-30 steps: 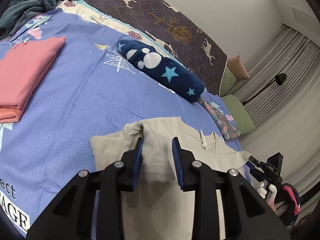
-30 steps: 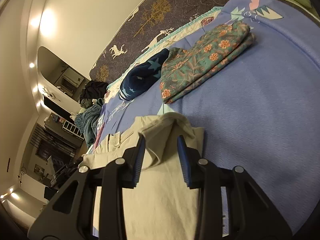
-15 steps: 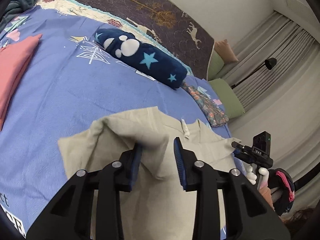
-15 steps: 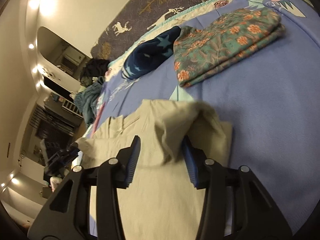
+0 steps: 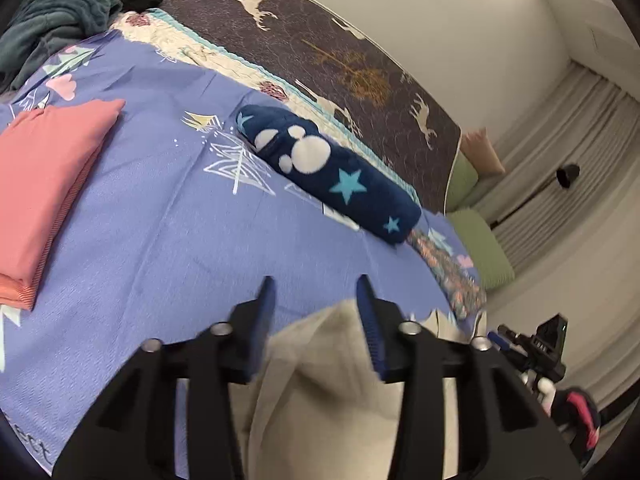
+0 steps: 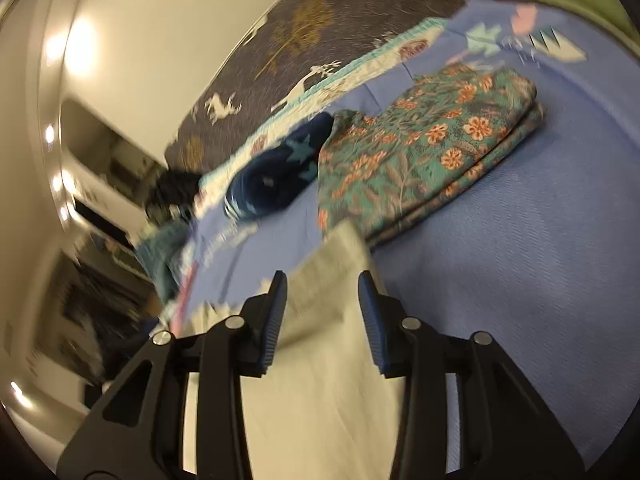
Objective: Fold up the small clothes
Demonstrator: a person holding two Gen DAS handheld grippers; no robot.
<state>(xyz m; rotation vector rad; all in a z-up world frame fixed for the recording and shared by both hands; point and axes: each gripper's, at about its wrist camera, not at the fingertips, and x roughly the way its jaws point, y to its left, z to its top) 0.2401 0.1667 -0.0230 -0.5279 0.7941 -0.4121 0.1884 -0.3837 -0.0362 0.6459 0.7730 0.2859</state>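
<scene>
A beige small garment (image 5: 328,372) lies on the blue bedspread (image 5: 160,240), bunched between and below the fingers of my left gripper (image 5: 316,296). That gripper is open; the cloth's edge rises between its blue pads. In the right wrist view the same beige garment (image 6: 332,344) lies flat under my right gripper (image 6: 322,292), which is open, with a corner of the cloth reaching up between the fingers. Both views are motion-blurred.
A folded pink garment (image 5: 44,184) lies at the left. A rolled navy star-print item (image 5: 328,176) lies further back on the bedspread. A folded floral garment (image 6: 420,152) lies at the right. A dark deer-print blanket (image 5: 320,52) and green pillows (image 5: 480,248) border the bed.
Both grippers have opened wider and drawn back toward the near edge of the bed. The beige garment now lies lower and flatter under them.
</scene>
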